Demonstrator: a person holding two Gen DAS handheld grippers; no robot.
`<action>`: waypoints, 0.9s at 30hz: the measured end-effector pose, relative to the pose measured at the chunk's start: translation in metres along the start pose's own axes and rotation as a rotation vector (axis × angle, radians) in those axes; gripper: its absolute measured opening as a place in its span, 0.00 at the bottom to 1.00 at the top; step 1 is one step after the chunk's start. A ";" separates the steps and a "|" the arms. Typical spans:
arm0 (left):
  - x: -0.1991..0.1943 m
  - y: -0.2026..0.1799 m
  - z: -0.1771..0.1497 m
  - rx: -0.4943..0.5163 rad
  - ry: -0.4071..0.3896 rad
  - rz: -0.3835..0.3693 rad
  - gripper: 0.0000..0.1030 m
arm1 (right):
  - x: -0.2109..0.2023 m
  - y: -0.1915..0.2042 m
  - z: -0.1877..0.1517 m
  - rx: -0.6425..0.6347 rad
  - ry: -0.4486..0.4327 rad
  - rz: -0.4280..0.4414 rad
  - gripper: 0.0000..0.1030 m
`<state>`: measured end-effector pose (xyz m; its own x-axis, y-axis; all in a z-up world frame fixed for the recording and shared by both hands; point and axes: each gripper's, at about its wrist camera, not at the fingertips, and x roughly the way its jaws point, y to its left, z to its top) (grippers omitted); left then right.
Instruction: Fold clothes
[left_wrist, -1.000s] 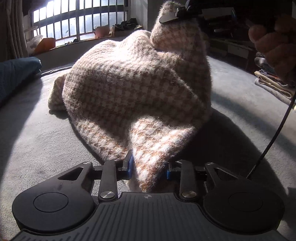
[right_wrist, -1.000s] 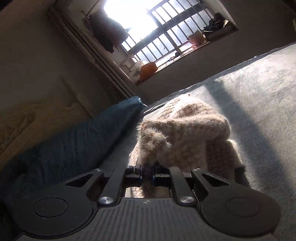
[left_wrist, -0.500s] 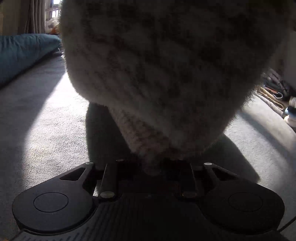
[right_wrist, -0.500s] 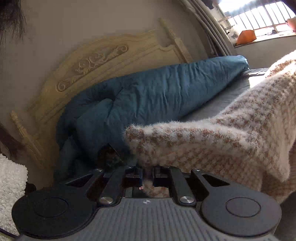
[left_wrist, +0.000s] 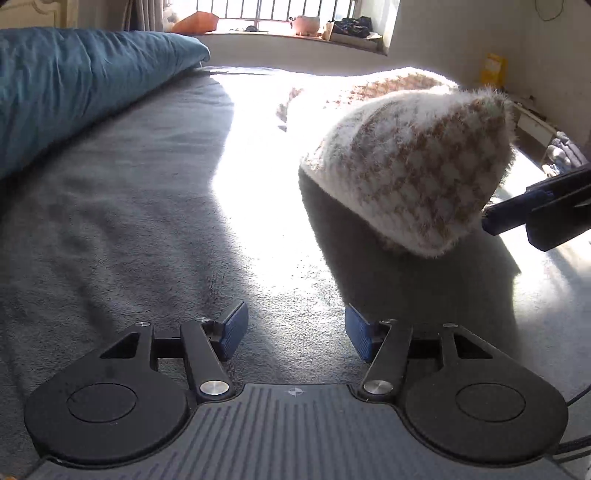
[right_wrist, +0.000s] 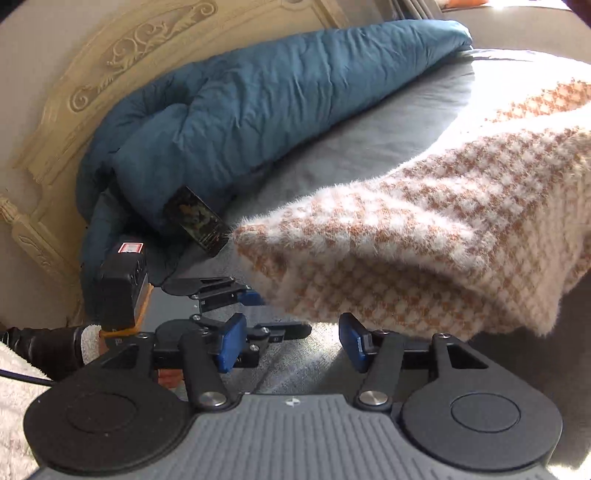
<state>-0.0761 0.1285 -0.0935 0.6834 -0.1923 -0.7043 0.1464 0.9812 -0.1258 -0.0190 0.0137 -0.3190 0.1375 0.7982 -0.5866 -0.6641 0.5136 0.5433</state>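
A fuzzy white-and-tan houndstooth sweater (left_wrist: 413, 162) lies folded over in a thick bundle on the grey bed (left_wrist: 155, 236). It also shows in the right wrist view (right_wrist: 424, 236), its folded edge just beyond my right gripper. My left gripper (left_wrist: 295, 334) is open and empty, low over the bed, short of the sweater. My right gripper (right_wrist: 291, 341) is open and empty; its fingers (left_wrist: 535, 210) show at the sweater's right side in the left wrist view. The left gripper (right_wrist: 221, 295) shows in the right wrist view too.
A rolled blue duvet (right_wrist: 258, 110) lies along the carved cream headboard (right_wrist: 122, 66). A dark patterned box (right_wrist: 195, 221) rests against the duvet. A barred window with a cluttered sill (left_wrist: 295, 26) is at the far end. Folded items (left_wrist: 561, 151) lie off the bed's right side.
Both grippers have let go of the sweater and opened. The sweater, lifted and folded over half a second ago, now rests on the bed. Both grippers have drawn back.
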 end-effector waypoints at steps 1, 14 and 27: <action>-0.005 -0.002 0.003 -0.008 -0.016 -0.035 0.66 | -0.010 -0.004 -0.005 0.015 -0.013 0.006 0.63; 0.019 -0.073 0.038 -0.031 -0.222 -0.042 0.89 | -0.136 -0.128 -0.036 0.628 -0.464 -0.273 0.68; 0.043 0.019 0.017 -0.362 -0.113 0.193 0.34 | -0.093 -0.214 0.118 0.632 -0.497 -0.322 0.84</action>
<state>-0.0319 0.1387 -0.1143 0.7509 0.0145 -0.6603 -0.2385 0.9382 -0.2506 0.1969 -0.1335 -0.3102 0.6519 0.5528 -0.5191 -0.0250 0.6998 0.7139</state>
